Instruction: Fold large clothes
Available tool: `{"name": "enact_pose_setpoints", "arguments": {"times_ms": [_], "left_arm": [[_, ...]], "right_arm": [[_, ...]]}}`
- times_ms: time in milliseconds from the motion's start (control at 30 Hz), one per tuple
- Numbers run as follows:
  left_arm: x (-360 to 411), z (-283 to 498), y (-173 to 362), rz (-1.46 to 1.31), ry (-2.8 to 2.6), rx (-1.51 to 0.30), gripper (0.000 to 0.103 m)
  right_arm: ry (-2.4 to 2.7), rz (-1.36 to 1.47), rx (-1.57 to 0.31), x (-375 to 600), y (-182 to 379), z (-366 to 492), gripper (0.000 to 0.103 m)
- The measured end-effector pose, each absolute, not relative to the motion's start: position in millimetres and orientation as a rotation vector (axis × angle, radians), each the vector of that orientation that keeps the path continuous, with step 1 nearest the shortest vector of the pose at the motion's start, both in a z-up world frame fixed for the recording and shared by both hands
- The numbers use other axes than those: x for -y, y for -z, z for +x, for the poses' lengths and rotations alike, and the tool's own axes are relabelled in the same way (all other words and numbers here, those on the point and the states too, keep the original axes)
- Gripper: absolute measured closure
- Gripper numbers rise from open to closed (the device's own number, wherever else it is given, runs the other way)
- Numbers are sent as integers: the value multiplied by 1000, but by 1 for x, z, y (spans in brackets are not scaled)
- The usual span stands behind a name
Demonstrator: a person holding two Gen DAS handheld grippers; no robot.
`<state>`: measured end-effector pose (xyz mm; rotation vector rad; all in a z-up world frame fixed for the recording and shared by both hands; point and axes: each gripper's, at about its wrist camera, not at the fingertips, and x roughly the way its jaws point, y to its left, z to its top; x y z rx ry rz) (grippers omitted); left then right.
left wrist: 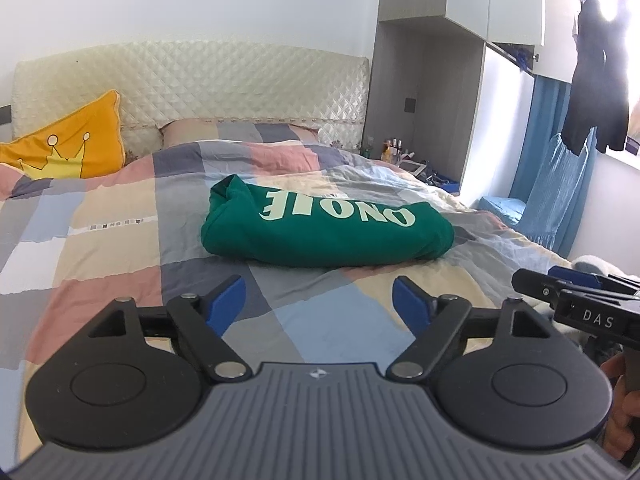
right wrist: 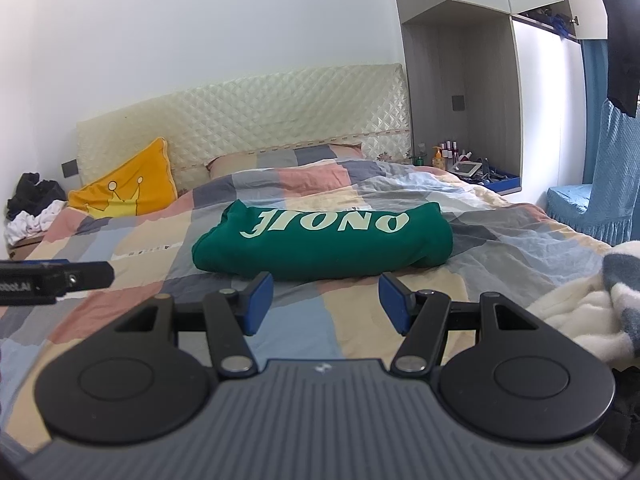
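A green sweatshirt with pale lettering lies folded into a compact bundle in the middle of the bed; it also shows in the right wrist view. My left gripper is open and empty, held above the quilt a little short of the bundle. My right gripper is open and empty, also just short of the bundle's near edge. The right gripper's body shows at the right edge of the left wrist view, and the left gripper's body at the left edge of the right wrist view.
A patchwork quilt covers the bed. An orange crown cushion leans on the quilted headboard. A nightstand with bottles and a blue-covered chair stand right. A fluffy blanket lies at the bed's right edge.
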<state>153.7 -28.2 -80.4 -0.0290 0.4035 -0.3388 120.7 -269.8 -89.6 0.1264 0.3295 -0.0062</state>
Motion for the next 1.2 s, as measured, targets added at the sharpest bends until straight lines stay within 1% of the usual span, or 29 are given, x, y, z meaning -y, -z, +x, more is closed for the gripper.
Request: {"name": "enact_pose_setpoints", "arguments": {"times_ms": [33,67,133,267,333,367,467,1200], "left_arm": [[28,152,80,-27,335,-399,10],[28,151,79,-26,334,-394,8],[27,147,77,-28,332,-390,6],[26,143,74,-31,326,-387,4],[26,142,74,-28,320,-388,3],[26,141,73,-27,319,-391,3],[25,141,74,-32,323,-399,2],[24,146,82,-30,295,-420,2]], "right_arm": [[10,125,-329,270,89,121,41],[12,127,-328,270,89,117,41],[10,130,-331,270,88,116,41],[16,122,-320,270,85,114,40],[10,131,-314,270,83,112,27],[12,135,-308,271,83,111,14],[27,126,-299,272,81,111,0],[39,118,-321,273,92,119,0]]}}
